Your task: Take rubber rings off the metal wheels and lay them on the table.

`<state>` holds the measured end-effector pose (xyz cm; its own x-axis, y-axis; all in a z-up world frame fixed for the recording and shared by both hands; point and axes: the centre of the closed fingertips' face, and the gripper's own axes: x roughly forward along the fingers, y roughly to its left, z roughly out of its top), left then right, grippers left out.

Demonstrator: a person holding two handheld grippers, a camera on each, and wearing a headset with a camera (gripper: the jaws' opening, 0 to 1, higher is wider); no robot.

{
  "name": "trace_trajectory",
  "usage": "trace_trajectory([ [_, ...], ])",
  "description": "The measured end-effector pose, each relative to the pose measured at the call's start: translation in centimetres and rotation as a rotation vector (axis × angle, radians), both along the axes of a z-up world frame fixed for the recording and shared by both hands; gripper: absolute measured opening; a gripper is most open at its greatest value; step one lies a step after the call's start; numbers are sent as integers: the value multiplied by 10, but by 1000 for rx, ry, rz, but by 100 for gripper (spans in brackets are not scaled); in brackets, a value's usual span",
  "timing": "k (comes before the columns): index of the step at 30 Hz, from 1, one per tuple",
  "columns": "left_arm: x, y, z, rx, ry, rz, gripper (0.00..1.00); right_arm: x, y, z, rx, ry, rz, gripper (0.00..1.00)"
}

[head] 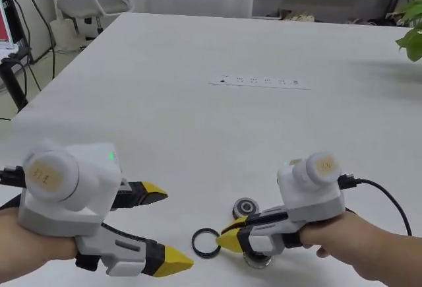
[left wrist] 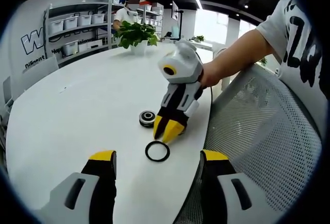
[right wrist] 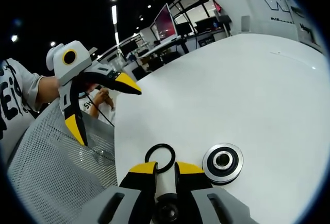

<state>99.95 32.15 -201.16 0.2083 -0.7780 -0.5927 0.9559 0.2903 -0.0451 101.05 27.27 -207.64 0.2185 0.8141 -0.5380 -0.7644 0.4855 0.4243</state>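
At the lower left of the head view, the left gripper (head: 165, 227) is held in a hand just above the white desk (head: 198, 122), its yellow-tipped jaws spread wide and nothing caught between them. A thin black rubber ring (head: 206, 243), a plain closed loop with an empty middle, is seen lying flat on the desk, free of any wheel. One such loose ring is counted, and two wheels. In the left gripper view the ring is found ahead of that gripper's open jaws, in line with the gap between them and touched by neither. Just beyond and to the right of the ring, a round metal wheel (head: 245, 206) is laid flat on the desk, with a dark rubber band fitted around its silver face and a dark hub at its centre. Further right, the right gripper (head: 229, 235) is held low over the desk, its jaws drawn narrow onto a bare silver metal wheel (head: 257, 259) that is partly hidden beneath it. In the right gripper view the loose ring is seen just in front of those jaw tips, and the banded wheel beside them to the right.
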Motion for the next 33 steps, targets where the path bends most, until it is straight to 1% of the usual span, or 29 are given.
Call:
trace_trajectory([
  [6, 0, -1, 1, 2, -1, -3, 64, 2, -1, 5, 16, -13, -2, 15],
  [12, 2, -1, 1, 3, 0, -1, 63, 6, -2, 16, 55, -30, -17, 17],
  [18, 7, -2, 4, -3, -1, 4, 63, 8, -3, 23, 81, -43, -27, 18],
  [25, 14, -7, 6, -14, -1, 4, 62, 12, -8, 32, 104, -62, -43, 19],
  [29, 17, -9, 6, -13, 2, 2, 60, 16, -12, 36, 118, -72, -64, 21],
  [33, 22, -11, 6, -9, -4, -2, 60, 19, -15, 40, 123, -83, -75, 22],
])
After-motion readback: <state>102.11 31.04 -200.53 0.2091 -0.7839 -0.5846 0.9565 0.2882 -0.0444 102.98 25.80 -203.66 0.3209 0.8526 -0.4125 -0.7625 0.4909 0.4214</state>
